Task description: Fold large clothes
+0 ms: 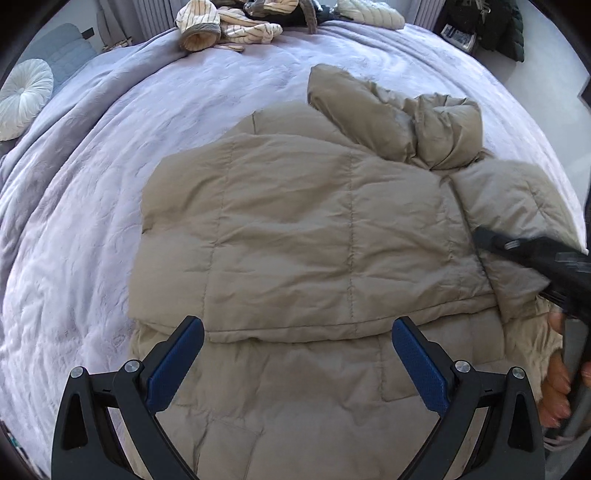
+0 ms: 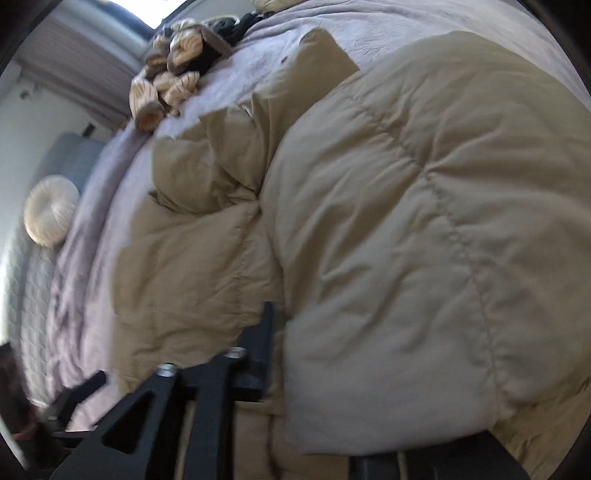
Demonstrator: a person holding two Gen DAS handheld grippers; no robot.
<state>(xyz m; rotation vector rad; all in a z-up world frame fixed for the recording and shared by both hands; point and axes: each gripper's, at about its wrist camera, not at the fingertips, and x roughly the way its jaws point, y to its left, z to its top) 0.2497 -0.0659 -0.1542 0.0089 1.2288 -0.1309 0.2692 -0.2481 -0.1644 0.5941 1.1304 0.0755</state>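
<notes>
A beige quilted puffer jacket [image 1: 295, 229] lies on the lavender bedspread [image 1: 92, 206], its upper half folded over the lower part. A sleeve and the hood [image 1: 424, 125] are bunched at its far right. My left gripper [image 1: 299, 332] hovers open just above the folded hem, with nothing between its blue pads [image 1: 177, 362]. My right gripper [image 1: 487, 240], held by a hand [image 1: 557, 391], reaches over the jacket's right side. In the right wrist view the jacket [image 2: 406, 221] fills the frame. The right gripper [image 2: 347, 339] stands open with a puffy fold between its fingers, and the right finger is hidden under the fabric.
A pile of striped cream clothes [image 1: 229, 26] with dark garments lies at the far edge of the bed [image 2: 166, 85]. A round white cushion [image 1: 24, 98] rests against a blue headboard at the left. Dark bags stand on the floor at the far right [image 1: 495, 29].
</notes>
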